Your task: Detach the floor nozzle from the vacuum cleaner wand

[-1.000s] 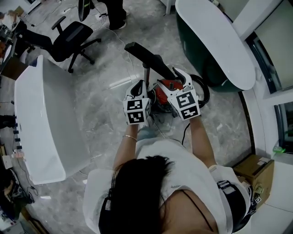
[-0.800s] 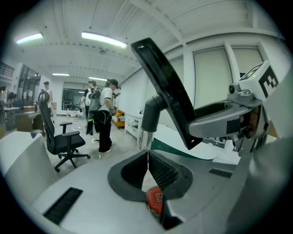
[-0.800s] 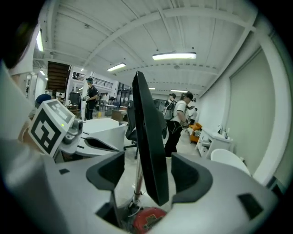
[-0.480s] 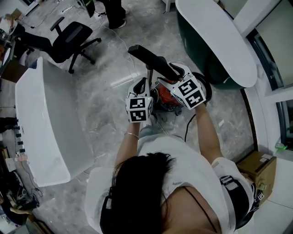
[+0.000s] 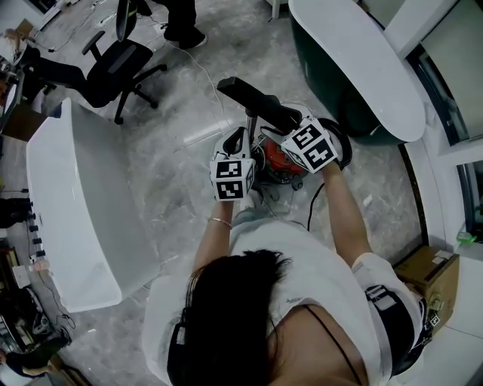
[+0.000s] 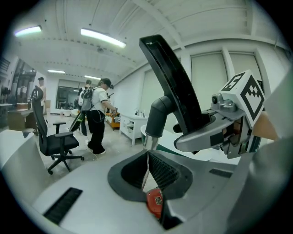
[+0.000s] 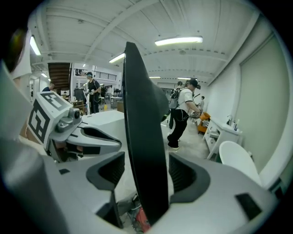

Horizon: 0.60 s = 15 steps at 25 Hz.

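The black floor nozzle [image 5: 256, 104] sits raised on the silver wand [image 5: 247, 130], above the red vacuum body [image 5: 273, 160]. My left gripper [image 5: 239, 138] is beside the wand. In the left gripper view its pads meet with nothing between them [image 6: 147, 169], and the wand [image 6: 150, 142] rises just past them into the grey neck of the nozzle [image 6: 171, 82]. My right gripper [image 5: 293, 124] reaches the nozzle's near end. In the right gripper view the nozzle [image 7: 142, 137] stands edge-on between the open jaws [image 7: 146, 162], with thin gaps at both pads.
A long white table [image 5: 68, 203] lies to the left, with a black office chair [image 5: 113, 64] behind it. A white oval table [image 5: 355, 68] stands at the right and a cardboard box [image 5: 423, 275] at the lower right. A black hose [image 5: 341, 147] and a cable [image 5: 311, 202] lie beside the vacuum. A person's legs [image 5: 179, 19] show at the top.
My right gripper has moved forward and down onto the nozzle, so that its jaws now straddle it. The left gripper has stayed by the wand.
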Available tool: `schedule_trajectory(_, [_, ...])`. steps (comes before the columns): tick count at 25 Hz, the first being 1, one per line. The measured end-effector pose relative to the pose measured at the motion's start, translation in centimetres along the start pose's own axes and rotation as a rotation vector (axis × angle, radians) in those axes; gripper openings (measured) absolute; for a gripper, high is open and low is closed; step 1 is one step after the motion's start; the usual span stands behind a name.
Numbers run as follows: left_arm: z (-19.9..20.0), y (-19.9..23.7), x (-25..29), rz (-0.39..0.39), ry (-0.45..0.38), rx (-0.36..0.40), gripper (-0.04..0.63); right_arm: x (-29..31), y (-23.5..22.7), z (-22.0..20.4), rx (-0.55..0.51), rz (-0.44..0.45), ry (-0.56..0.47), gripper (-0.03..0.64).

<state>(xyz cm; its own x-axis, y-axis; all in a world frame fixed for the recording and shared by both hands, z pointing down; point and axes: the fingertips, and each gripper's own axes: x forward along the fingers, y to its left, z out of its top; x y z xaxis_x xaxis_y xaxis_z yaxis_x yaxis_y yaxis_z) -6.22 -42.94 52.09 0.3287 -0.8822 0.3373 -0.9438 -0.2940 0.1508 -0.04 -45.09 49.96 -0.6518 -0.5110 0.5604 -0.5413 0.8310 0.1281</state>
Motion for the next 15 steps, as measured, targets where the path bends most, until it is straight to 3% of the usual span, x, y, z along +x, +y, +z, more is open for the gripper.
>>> schedule_trajectory(10, [-0.1,0.6,0.0,-0.02,-0.012,-0.007,0.005,1.7,0.0,-1.0,-0.063,0.055,0.076,0.303])
schedule_trajectory(11, [-0.1,0.7,0.1,-0.024,-0.01,-0.008,0.005,1.8,0.0,-1.0,-0.067,0.062,0.086,0.273])
schedule_trajectory(12, [-0.2,0.7,0.1,-0.03,-0.005,-0.009,0.005,1.9,0.0,-1.0,-0.071,0.066,0.1,0.174])
schedule_trajectory(13, [-0.4,0.6,0.2,-0.038,0.001,-0.011,0.005,2.0,0.1,-1.1,-0.079,0.071,0.113,0.121])
schedule_trajectory(15, [-0.7,0.7,0.2,-0.048,0.011,-0.016,0.005,2.1,0.6,-1.2,-0.085,0.092,0.131,0.109])
